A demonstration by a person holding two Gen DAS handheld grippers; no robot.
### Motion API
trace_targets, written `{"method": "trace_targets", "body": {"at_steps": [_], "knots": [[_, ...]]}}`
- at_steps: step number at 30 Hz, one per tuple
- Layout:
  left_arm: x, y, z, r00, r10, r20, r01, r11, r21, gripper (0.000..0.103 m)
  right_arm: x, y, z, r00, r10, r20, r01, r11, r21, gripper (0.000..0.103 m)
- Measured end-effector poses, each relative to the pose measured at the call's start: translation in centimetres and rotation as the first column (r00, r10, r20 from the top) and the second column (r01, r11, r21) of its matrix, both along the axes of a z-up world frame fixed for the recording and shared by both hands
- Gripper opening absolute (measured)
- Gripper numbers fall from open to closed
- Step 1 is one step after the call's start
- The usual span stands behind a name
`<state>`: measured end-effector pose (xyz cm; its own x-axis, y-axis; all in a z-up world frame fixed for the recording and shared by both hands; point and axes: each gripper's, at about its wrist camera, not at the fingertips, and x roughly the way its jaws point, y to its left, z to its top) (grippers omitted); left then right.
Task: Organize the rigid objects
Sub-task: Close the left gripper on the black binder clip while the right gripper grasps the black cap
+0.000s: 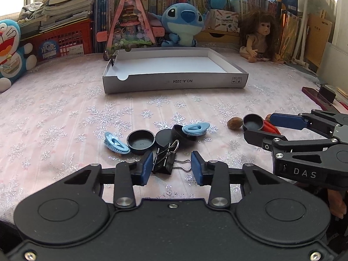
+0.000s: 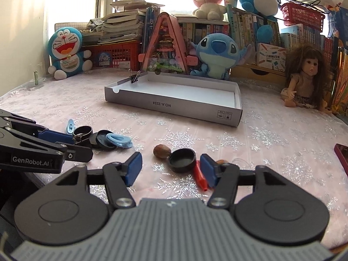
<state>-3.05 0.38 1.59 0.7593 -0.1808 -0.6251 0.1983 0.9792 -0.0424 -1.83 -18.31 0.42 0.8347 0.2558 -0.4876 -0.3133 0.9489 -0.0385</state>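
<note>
The table is lying under a snowflake cloth, and the white box is sitting open toward the back with one small clip biting its far left rim. The left gripper is reaching low over the near pile, jaws part-way apart, a black binder clip standing between them and touching the left pad only. The right gripper is hovering with jaws fairly wide around a black cap, pads not touching it; a red piece is lying against the right pad. Nearby, a walnut, more caps and two blue clips are sitting clustered.
</note>
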Motion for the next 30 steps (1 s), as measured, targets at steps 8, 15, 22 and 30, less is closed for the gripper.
{"method": "trace_targets", "body": {"at_steps": [8,15,22,30], "knots": [[0.8,0.4,-0.3,1.0,0.014,-0.018,-0.014,1.0,-0.013,0.034,1.4,0.0,-0.7,0.999,-0.021,-0.033,0.021,0.999,-0.029,0.055],[1.2,-0.1,-0.5,1.0,0.001,-0.01,-0.001,1.0,-0.024,0.033,1.8,0.3,-0.7,1.0,0.0,-0.028,-0.001,1.0,-0.031,0.051],[1.2,-0.7,-0.6,0.999,-0.04,-0.008,0.04,0.999,-0.037,0.034,1.6,1.1,-0.6,0.998,0.058,-0.013,-0.059,0.997,-0.041,0.046],[1.3,-0.5,-0.7,0.999,-0.04,-0.011,0.039,0.998,-0.042,0.033,1.6,1.5,-1.1,0.995,0.088,-0.037,-0.09,0.995,-0.051,0.043]]}}
